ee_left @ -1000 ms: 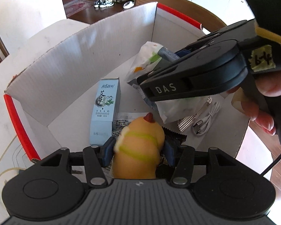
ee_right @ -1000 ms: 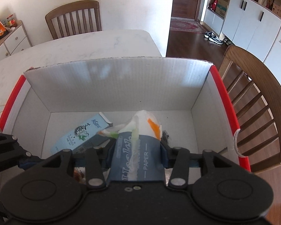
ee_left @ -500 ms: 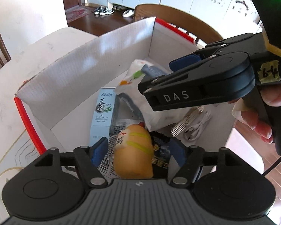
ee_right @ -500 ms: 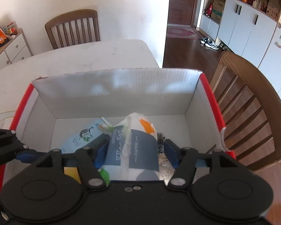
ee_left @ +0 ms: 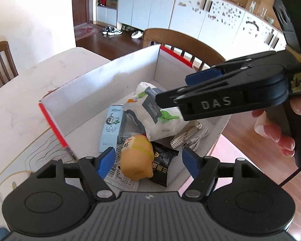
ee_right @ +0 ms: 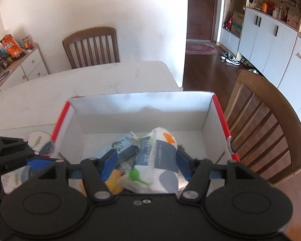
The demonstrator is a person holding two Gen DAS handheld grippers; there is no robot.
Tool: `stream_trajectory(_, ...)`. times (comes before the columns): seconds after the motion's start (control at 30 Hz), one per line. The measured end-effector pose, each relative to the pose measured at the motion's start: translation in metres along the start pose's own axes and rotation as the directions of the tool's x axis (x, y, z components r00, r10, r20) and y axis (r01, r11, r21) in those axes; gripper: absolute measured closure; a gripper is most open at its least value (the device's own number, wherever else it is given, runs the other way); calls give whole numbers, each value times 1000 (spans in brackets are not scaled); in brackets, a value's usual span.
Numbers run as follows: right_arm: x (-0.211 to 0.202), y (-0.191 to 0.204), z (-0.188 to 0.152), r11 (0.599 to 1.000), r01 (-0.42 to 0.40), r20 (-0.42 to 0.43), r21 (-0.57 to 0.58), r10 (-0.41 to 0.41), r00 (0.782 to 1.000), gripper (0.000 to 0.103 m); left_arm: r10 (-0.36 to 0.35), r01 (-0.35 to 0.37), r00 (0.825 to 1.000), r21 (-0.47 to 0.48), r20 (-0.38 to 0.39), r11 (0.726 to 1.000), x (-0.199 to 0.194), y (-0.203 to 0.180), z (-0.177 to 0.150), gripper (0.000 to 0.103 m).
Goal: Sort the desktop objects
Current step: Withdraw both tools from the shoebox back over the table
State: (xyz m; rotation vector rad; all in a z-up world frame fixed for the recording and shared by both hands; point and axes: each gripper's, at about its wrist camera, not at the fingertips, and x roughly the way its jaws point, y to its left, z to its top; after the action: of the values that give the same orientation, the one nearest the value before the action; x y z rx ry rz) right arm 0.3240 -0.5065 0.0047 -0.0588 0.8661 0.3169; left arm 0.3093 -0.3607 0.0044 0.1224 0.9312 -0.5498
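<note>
- Both grippers have let go and lifted away since a second ago: then the left gripper [ee_left: 148,159] was clamped on the yellow toy and the right gripper [ee_right: 147,163] on the tissue pack; now both items lie loose in the box, with blue pads standing clear on either side.
- White cardboard box [ee_left: 102,84] with red-edged flaps sits on the pale marble counter [ee_left: 20,92], near the corner by a wooden chair [ee_right: 271,132]. It holds everything sorted so far.
- Tissue pack [ee_left: 160,116], soft, white and grey with green and orange prints, rests crumpled on top of the pile, roughly mid-box.
- Light blue carton [ee_left: 112,126] with printed characters lies flat by the left wall of the box.
- Yellow toy [ee_left: 137,159], rounded with a green band, lies at the near side, touching a black snack sachet [ee_left: 162,164].
- Silver foil pieces and a coiled white cable [ee_left: 198,138] sit at the right wall.
- Judging by the counter, which shows only a thin looped cord [ee_right: 37,138] left of the box, sorting looks nearly done; whatever lies outside these views I cannot tell.
</note>
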Motion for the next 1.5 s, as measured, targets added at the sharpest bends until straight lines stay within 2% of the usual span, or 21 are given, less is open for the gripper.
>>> stream_trajectory(0.27,-25,18,-7,1000,-20,36,7,20,999,38,-6,7,998,-20,62,1000,-28,3,-14,27)
stream_trajectory(0.33,-29,23,-9,1000,-24,40,9,24,999,38,-1,3,997,-21,73,1000,-35,4,-19,22)
stream_trajectory(0.47,-36,34,-13,999,-37,49,15,36,998,38,7,-4,995,-33,96,999,-48,10,-28,20)
stream_trajectory(0.77,-41,71,-18,997,-77,64,-13,77,995,28,23,-12,989,-74,145,997,-79,33,-56,16)
stream_trajectory(0.87,-41,87,-19,997,-78,70,-24,80,994,26,31,-17,987,-89,158,996,-90,43,-66,10)
stream_trajectory(0.93,-40,98,-18,996,-83,74,-34,85,994,26,41,-26,986,-92,162,995,-97,49,-74,2)
stream_trajectory(1.03,-37,115,-16,995,-95,80,-41,98,992,25,53,-35,985,-107,167,994,-107,60,-86,2)
stream_trajectory(1.27,-24,167,-9,986,-141,74,-91,148,986,25,120,-92,975,-155,189,984,-132,90,-121,0)
stream_trajectory(1.5,-5,221,-4,973,-188,47,-133,196,980,25,209,-164,960,-233,186,959,-155,128,-156,0)
